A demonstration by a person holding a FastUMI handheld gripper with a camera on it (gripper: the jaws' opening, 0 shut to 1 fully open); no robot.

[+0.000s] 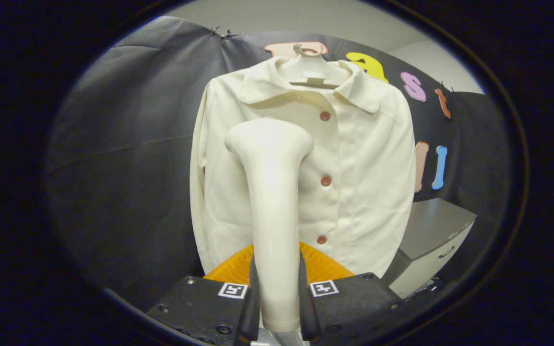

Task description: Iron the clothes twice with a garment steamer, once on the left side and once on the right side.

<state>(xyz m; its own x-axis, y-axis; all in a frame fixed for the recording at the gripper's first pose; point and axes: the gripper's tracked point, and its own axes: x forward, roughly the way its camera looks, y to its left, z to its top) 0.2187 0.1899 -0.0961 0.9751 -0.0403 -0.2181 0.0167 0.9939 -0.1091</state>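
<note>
Fingers point(253, 293) clamp the steamer point(272, 192); cream shirt point(354, 182) beyond; no legible labels.

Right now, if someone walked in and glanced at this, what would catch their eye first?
First, the cream garment steamer, standing upright between the gripper's two fingers, which press on its handle from both sides, its wide head raised in front of the shirt. Beyond it, a cream shirt with three reddish buttons hangs on a hanger against the dark cloth wall. Something orange sits low, just behind the fingers.
</note>
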